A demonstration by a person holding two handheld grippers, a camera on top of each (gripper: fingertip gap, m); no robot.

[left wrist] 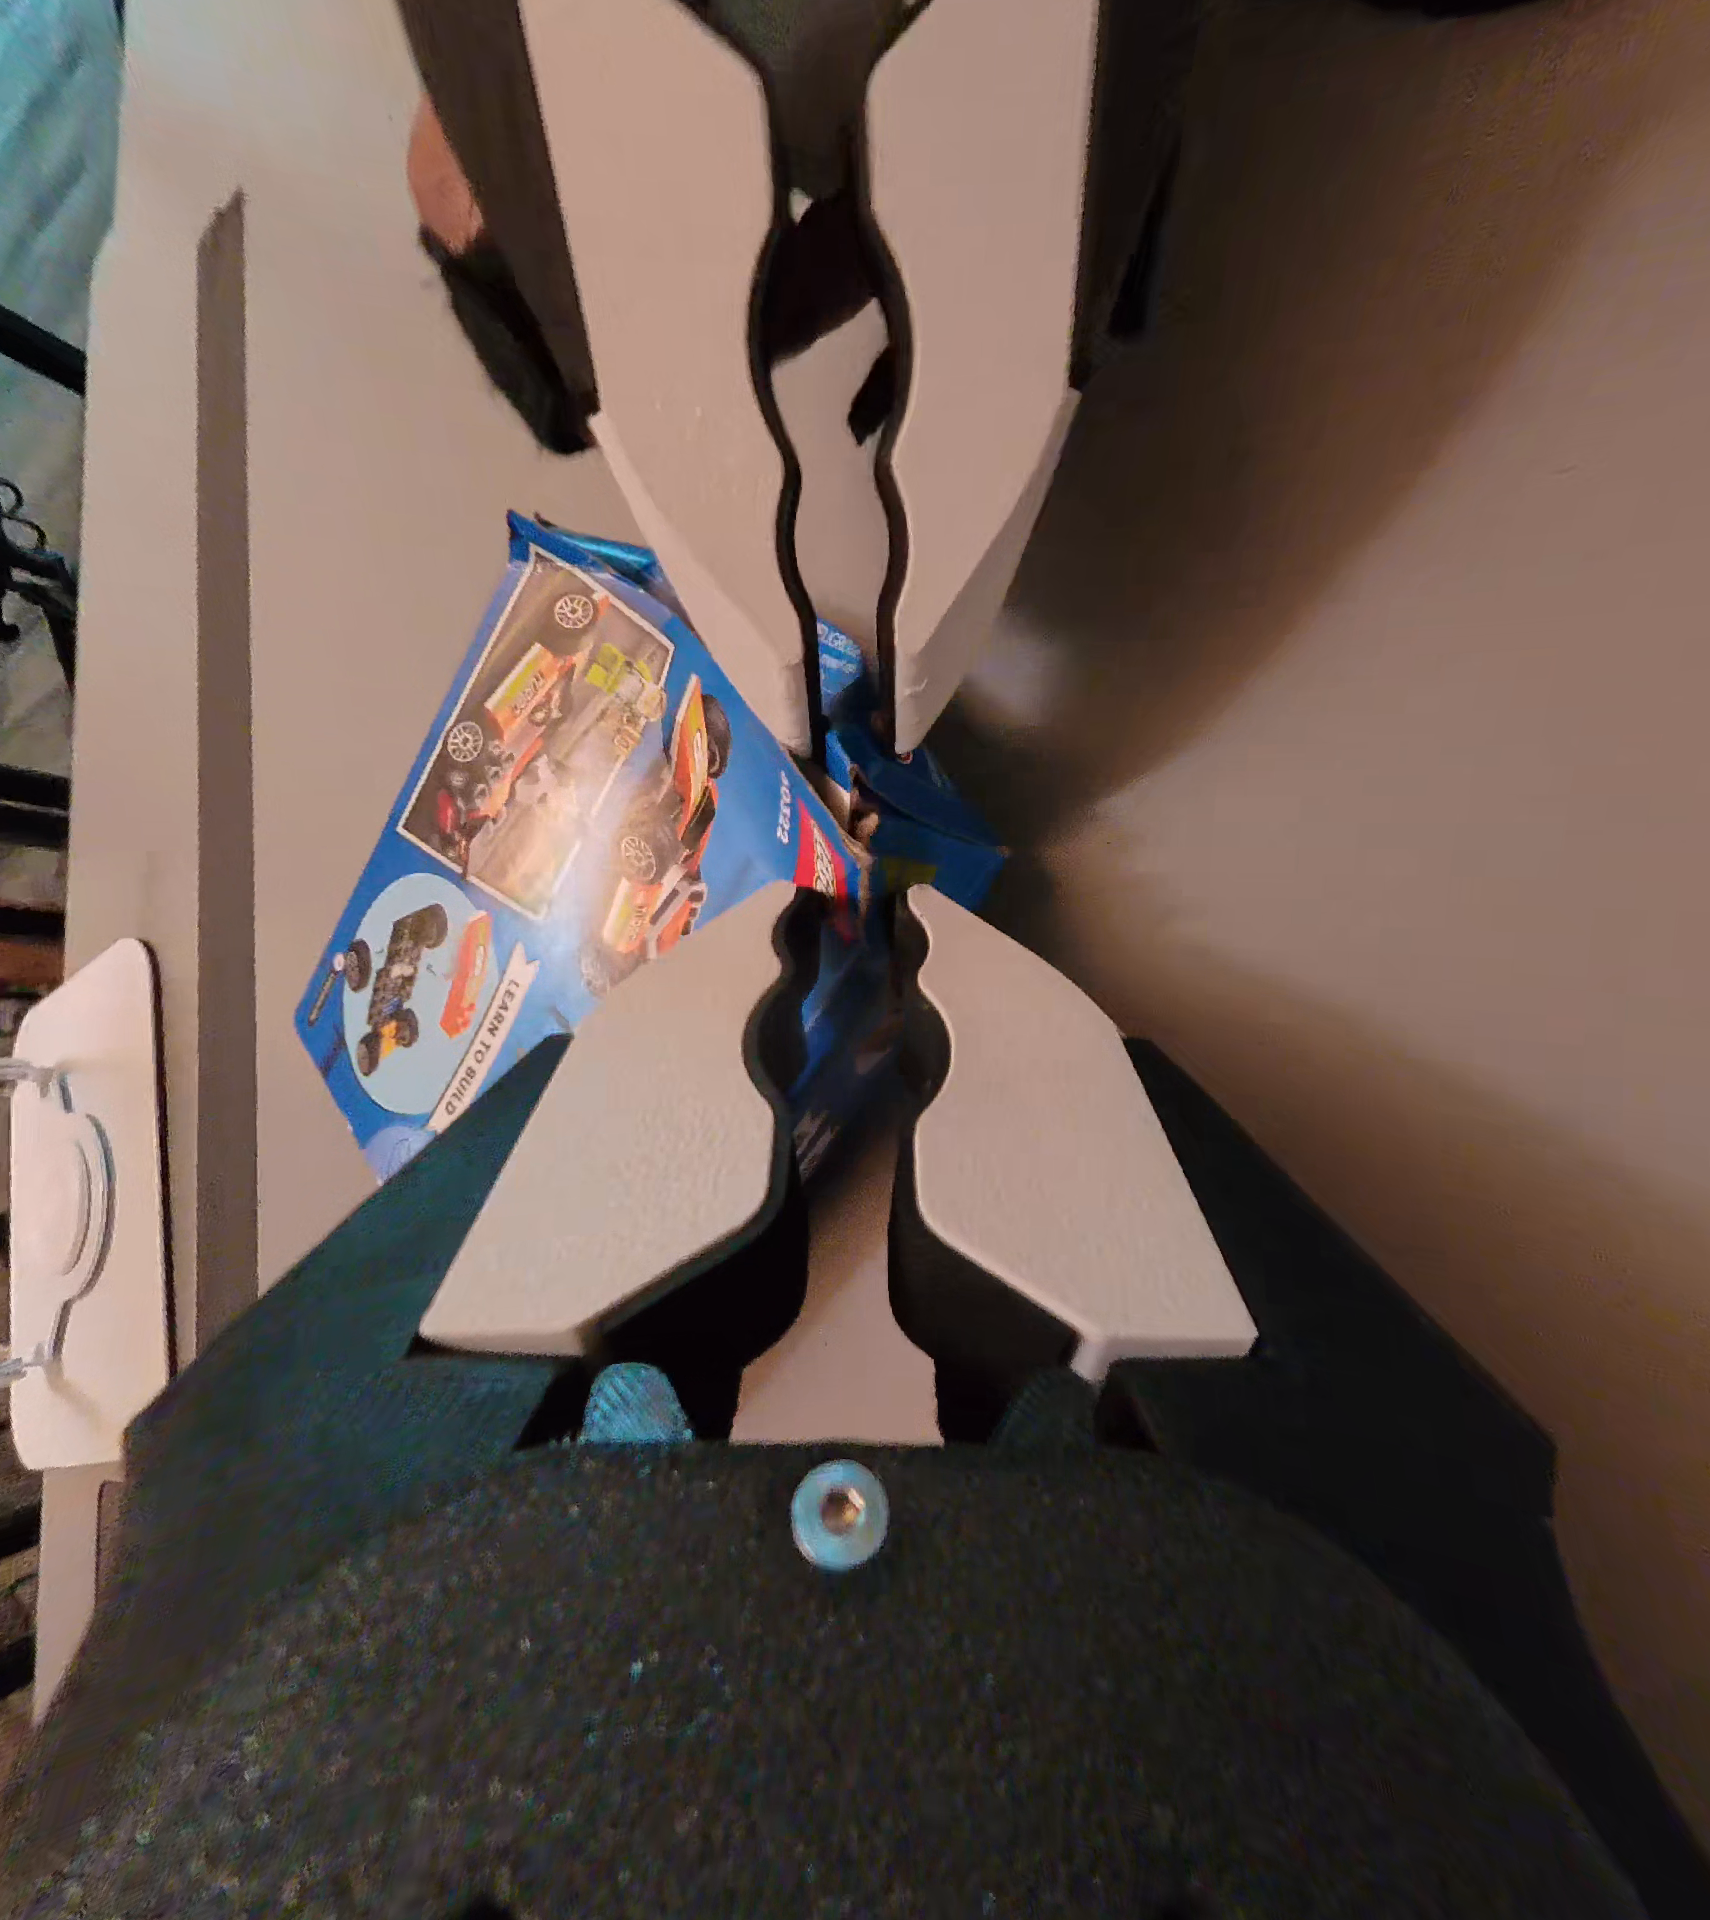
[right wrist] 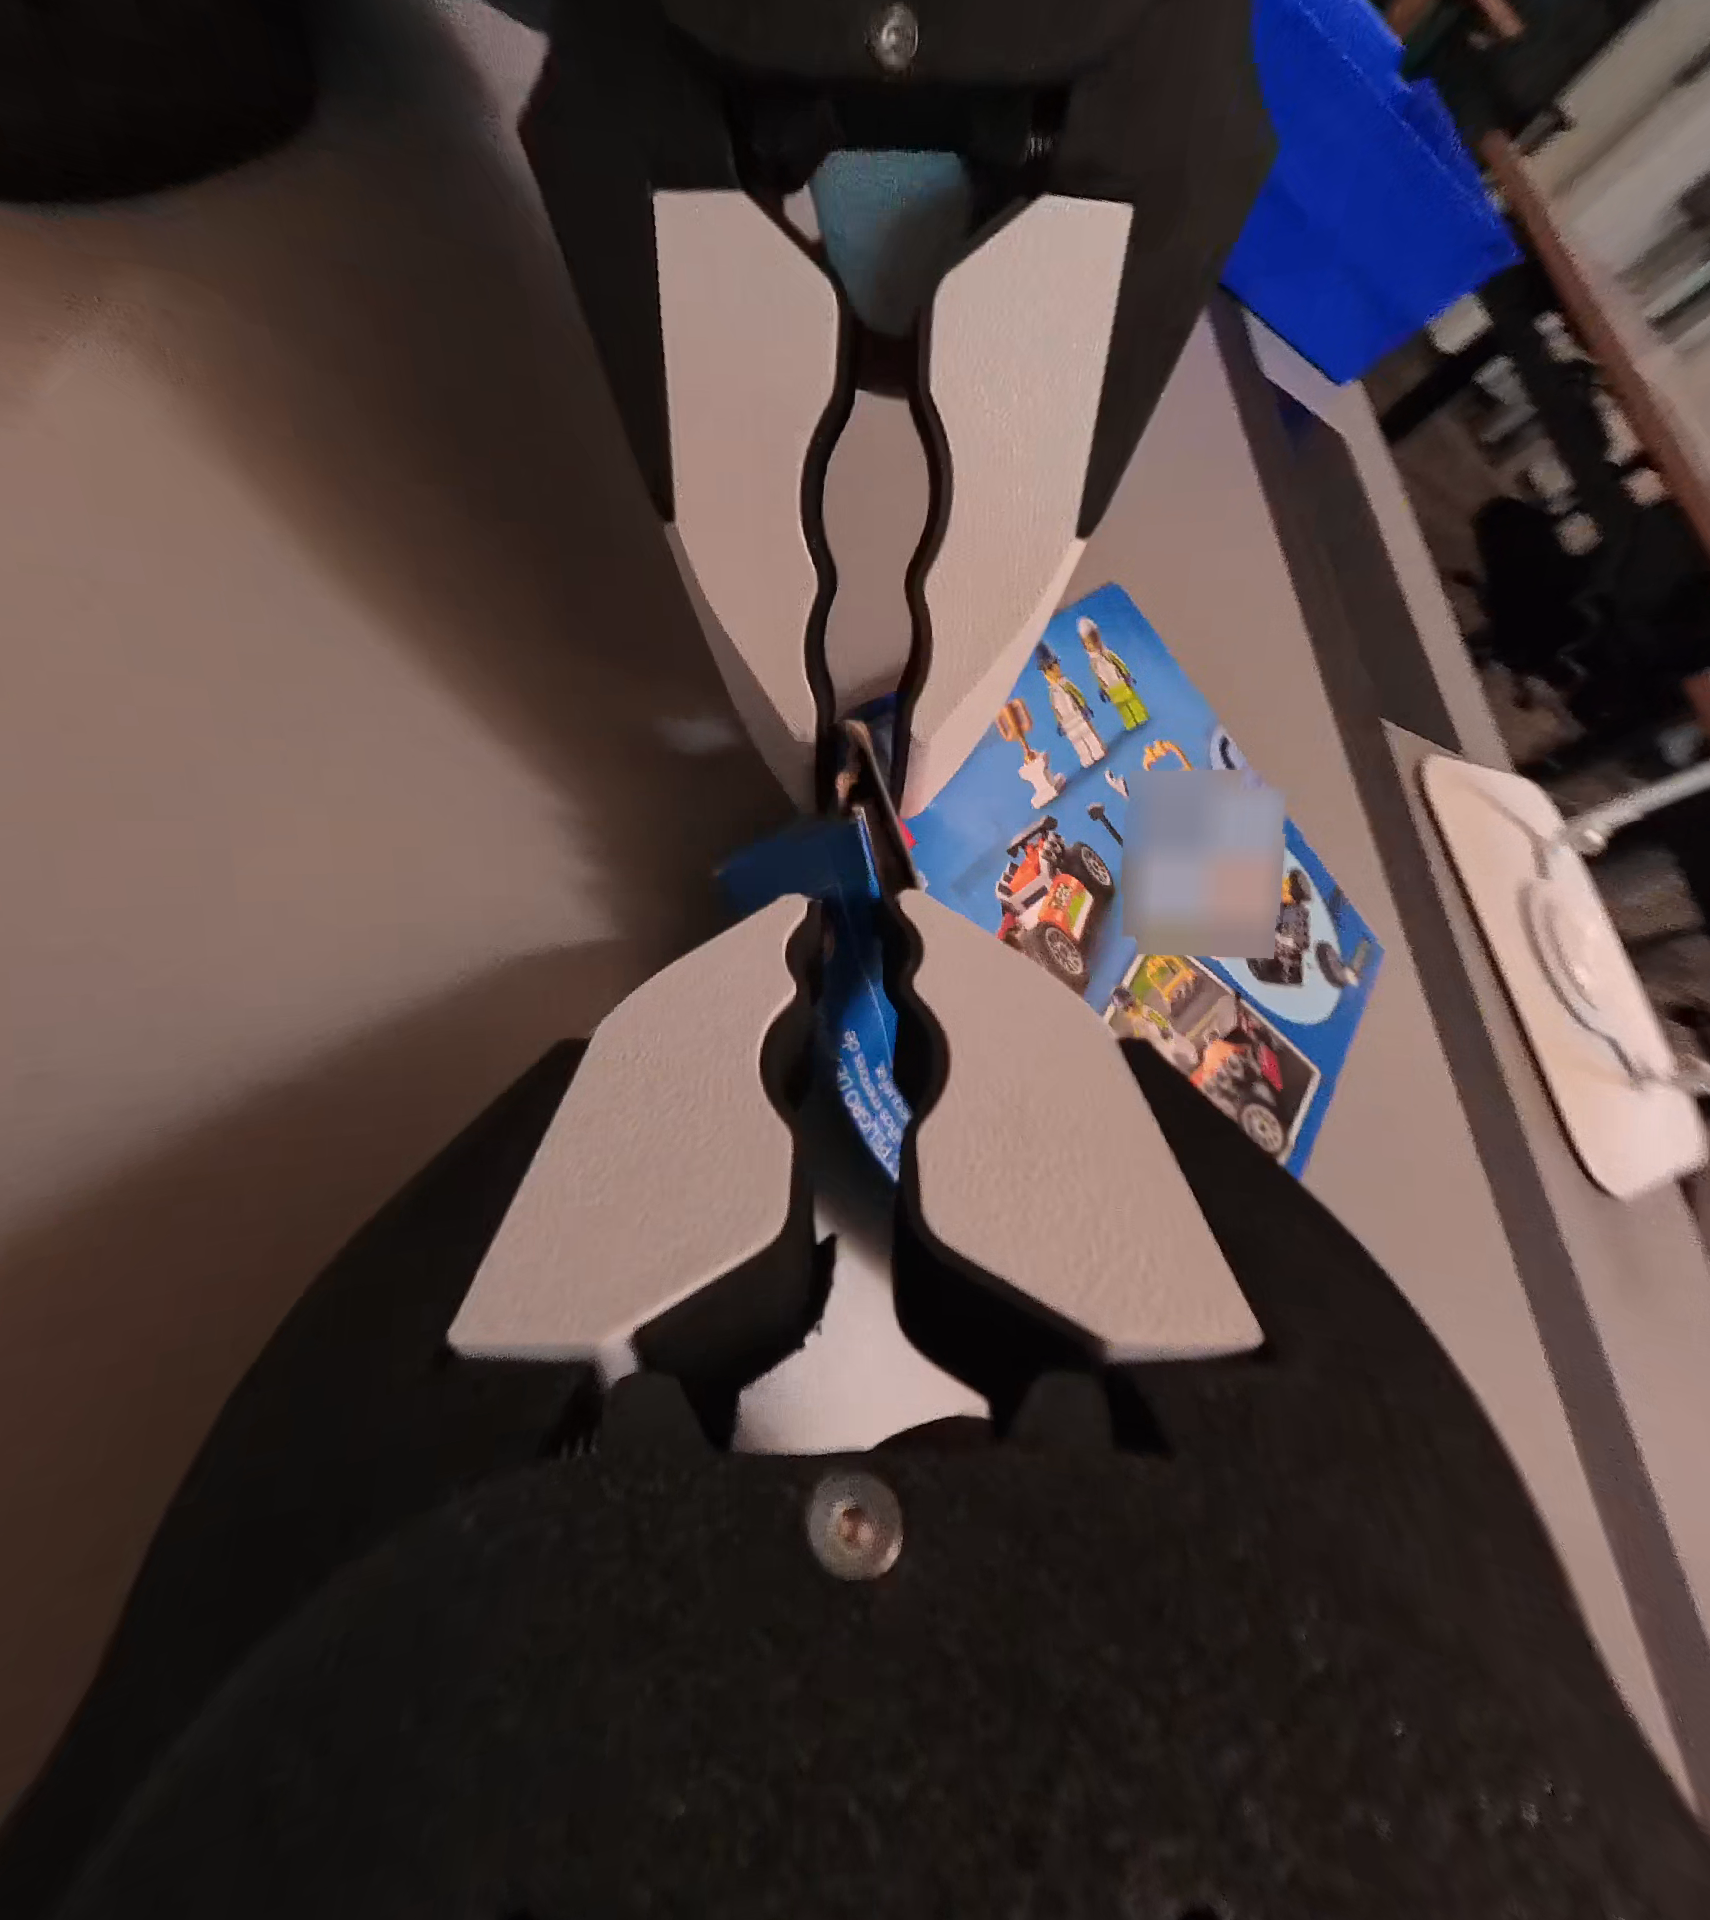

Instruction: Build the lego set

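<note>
Both claws meet tip to tip on the box (left wrist: 560,831); white mount (left wrist: 87,1195) beside; tabletop (left wrist: 1453,935) opposite bare.

Blue lego box (left wrist: 518,831), white-and-black claws

— That blue printed cardboard lego box (left wrist: 560,831) has a glossy coat; the light glares off its picture side, and its torn flap edge shows raw brown card.

— And the left gripper (left wrist: 856,914)?

— Matt plastic. Its white finger (left wrist: 685,1153) faces look finely pebbled, the black body grainy, with one shiny metal screw (left wrist: 838,1509) set in it. The right gripper (right wrist: 856,904) is the same, its own dull metal screw (right wrist: 853,1527) included.

— The pale grey desk (left wrist: 331,436)?

— Smooth, matt, laminate by the look. The white rounded plate (right wrist: 1557,966) at its edge is smooth plastic, with clear glossy pieces on it.

— The blue bin (right wrist: 1370,208)?

— Plain smooth plastic.
</note>
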